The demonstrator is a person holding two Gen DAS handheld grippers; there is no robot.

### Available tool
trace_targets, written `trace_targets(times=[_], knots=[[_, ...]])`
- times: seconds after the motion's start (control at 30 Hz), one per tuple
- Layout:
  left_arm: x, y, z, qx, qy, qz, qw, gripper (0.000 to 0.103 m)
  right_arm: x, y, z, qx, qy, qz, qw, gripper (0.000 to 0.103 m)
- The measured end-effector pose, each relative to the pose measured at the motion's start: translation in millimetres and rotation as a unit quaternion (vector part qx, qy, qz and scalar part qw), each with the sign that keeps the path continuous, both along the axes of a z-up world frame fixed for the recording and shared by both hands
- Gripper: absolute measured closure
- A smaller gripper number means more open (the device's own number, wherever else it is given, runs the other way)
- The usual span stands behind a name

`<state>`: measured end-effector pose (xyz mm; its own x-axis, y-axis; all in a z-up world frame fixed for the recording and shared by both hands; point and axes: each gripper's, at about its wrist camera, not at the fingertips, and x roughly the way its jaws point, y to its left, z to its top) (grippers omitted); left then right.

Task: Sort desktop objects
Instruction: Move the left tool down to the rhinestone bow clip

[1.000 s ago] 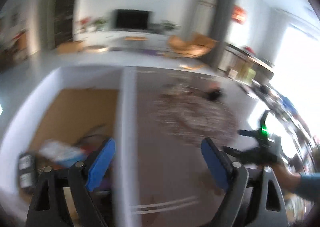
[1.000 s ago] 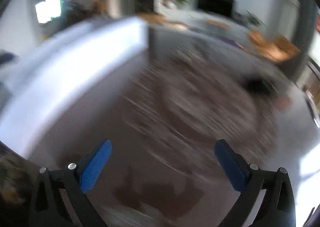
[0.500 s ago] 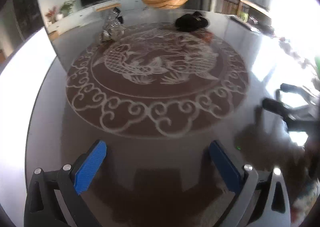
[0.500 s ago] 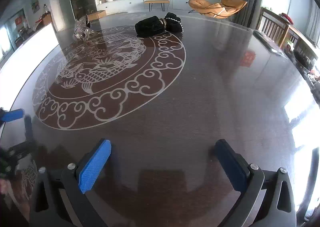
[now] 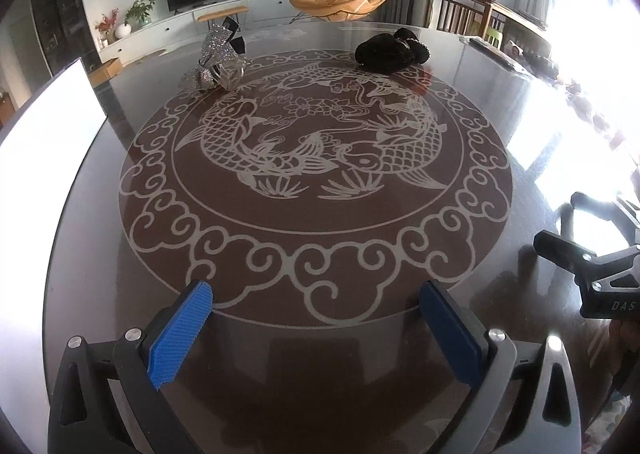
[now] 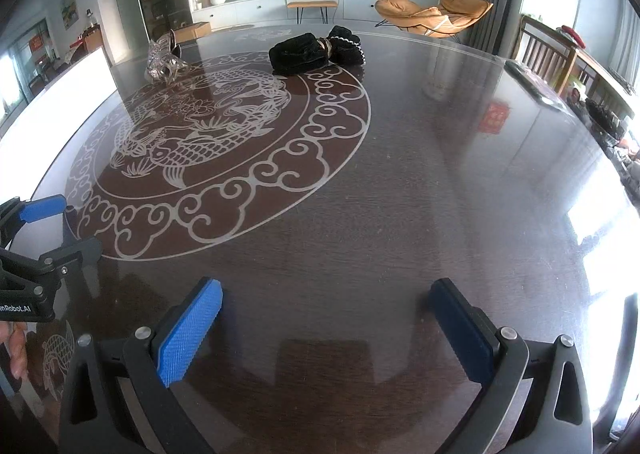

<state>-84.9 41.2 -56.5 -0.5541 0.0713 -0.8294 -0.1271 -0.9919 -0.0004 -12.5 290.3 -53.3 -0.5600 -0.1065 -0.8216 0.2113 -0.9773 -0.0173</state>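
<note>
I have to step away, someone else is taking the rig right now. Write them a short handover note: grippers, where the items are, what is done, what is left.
Left gripper: open, empty, low over the near edge of the dark round glass-topped table with the carp pattern.
Right gripper: open, empty, beside it to the right.
Items: silver sequinned bow hair accessory at far left of the pattern ring; black velvet bow with pearl trim at far right. They lie apart, both across the table from the grippers.
Done: neither item is held.
Left: pick up both and sort them; no destination container is in view.
</note>
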Motion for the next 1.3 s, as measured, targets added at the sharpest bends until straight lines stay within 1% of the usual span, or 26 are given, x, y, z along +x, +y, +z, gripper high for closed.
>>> trace_targets(times=[0.13, 0.2, 0.27, 0.3, 0.4, 0.47, 0.53, 0.6, 0.67, 0.73, 0.77, 0.87, 0.93, 1.0, 1.03, 1.1, 1.13, 1.17, 1.2, 1.27, 1.3], knots=[[-12, -2, 0, 0.0, -0.003, 0.013, 0.9999, 0.0, 0, 0, 0, 0.0, 0.0, 0.0, 1.0, 0.0], [-25, -5, 0, -0.001, -0.017, 0.026, 0.9995, 0.0, 0, 0, 0, 0.0, 0.0, 0.0, 1.0, 0.0], [-39, -9, 2, 0.005, -0.03, 0.038, 0.9988, 0.0, 0, 0, 0, 0.0, 0.0, 0.0, 1.0, 0.0], [-48, -14, 6, 0.014, -0.03, 0.047, 0.9983, 0.0, 0, 0, 0, 0.0, 0.0, 0.0, 1.0, 0.0], [-74, -29, 23, 0.032, -0.013, 0.082, 0.996, 0.0, 0, 0, -1, 0.0, 0.0, 0.0, 1.0, 0.0], [-94, -40, 35, 0.045, -0.006, 0.107, 0.9932, 0.0, 0, 0, -1, -0.001, 0.0, 0.0, 1.0, 0.0], [-117, -53, 45, 0.066, -0.006, 0.128, 0.9895, 0.0, 2, 0, -1, -0.002, 0.001, 0.0, 1.0, 0.0], [-141, -69, 53, 0.09, -0.008, 0.153, 0.9841, 0.0, 2, 0, -1, -0.004, 0.001, -0.001, 1.0, 0.0], [-159, -80, 60, 0.106, -0.004, 0.171, 0.9796, 0.0, 2, 0, -1, -0.007, 0.002, -0.001, 1.0, 0.0], [-181, -90, 71, 0.109, 0.005, 0.189, 0.9758, 0.0, 2, 0, -2, -0.007, 0.002, -0.001, 1.0, 0.0], [-195, -94, 74, 0.104, 0.007, 0.197, 0.9748, 0.0, 2, 0, -2, -0.006, 0.002, -0.001, 1.0, 0.0], [-227, -98, 71, 0.096, -0.001, 0.209, 0.9733, 0.0, 2, -1, -2, -0.001, 0.002, -0.001, 1.0, 0.0], [-250, -101, 55, 0.095, -0.023, 0.208, 0.9732, 0.0, 2, -2, -3, 0.0, 0.002, -0.001, 1.0, 0.0], [-262, -104, 33, 0.1, -0.052, 0.208, 0.9717, 0.0, 2, -2, -3, 0.0, 0.002, -0.001, 1.0, 0.0], [-262, -104, 25, 0.111, -0.057, 0.2, 0.9718, 0.0, 2, -2, -3, 0.0, 0.002, -0.001, 1.0, 0.0], [-250, -102, 13, 0.139, -0.056, 0.169, 0.9742, 0.0, 2, -2, -3, 0.0, 0.002, -0.001, 1.0, 0.0], [-238, -97, 10, 0.13, -0.049, 0.149, 0.979, 0.0, 2, -2, -3, 0.0, 0.002, -0.001, 1.0, 0.0], [-226, -94, 9, 0.109, -0.044, 0.132, 0.9842, 0.0, 2, -2, -3, 0.0, 0.002, -0.001, 1.0, 0.0], [-216, -93, 7, 0.094, -0.046, 0.123, 0.9868, 0.0, 2, -2, -3, 0.0, 0.002, -0.002, 1.0, 0.0], [-181, -100, 5, 0.068, -0.041, 0.12, 0.9895, 0.0, 2, -3, -3, 0.0, 0.002, -0.003, 1.0, 0.0], [-168, -106, 4, 0.062, -0.039, 0.126, 0.9894, 0.0, 2, -2, -3, -0.001, 0.003, -0.005, 1.0, 0.0]])
